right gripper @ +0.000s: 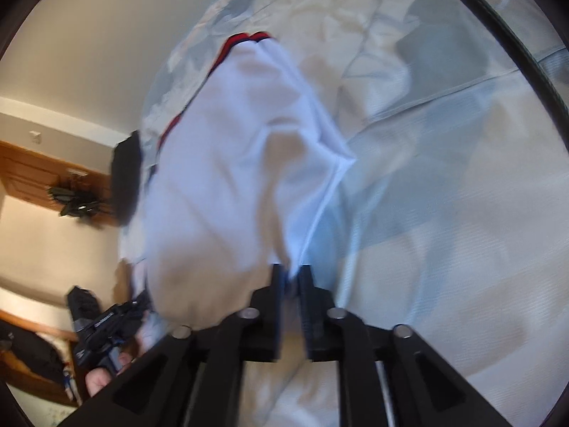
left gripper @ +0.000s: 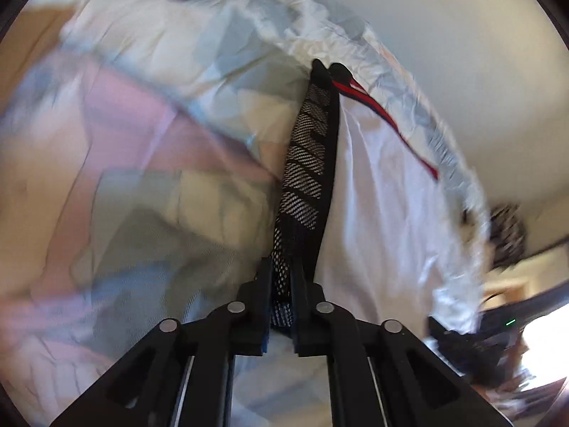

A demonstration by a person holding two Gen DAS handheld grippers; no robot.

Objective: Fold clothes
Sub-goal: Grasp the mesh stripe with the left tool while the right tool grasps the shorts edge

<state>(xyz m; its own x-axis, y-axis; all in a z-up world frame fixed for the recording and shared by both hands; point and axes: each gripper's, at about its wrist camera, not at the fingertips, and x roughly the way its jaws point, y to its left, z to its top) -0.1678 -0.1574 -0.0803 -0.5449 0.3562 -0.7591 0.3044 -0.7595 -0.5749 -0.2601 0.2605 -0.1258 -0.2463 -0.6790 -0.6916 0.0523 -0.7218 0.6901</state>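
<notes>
mesh black strip pinched in the left tongs [left gripper: 281, 306], jaws nearly closed on it; it runs up the side of the white shorts [left gripper: 377, 192]. right tongs [right gripper: 291, 284] partly open, a white hem corner between them, pressing unclear. shorts hang lifted over the bed [right gripper: 444, 185]. step: fold in progress, judged. next: lay shorts flat, keep both edges aligned.

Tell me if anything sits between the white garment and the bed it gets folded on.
Nothing visible does. The white garment hangs over the patchwork bedspread, pinched by the left gripper at its black mesh strip and by the right gripper at its hem.
</notes>
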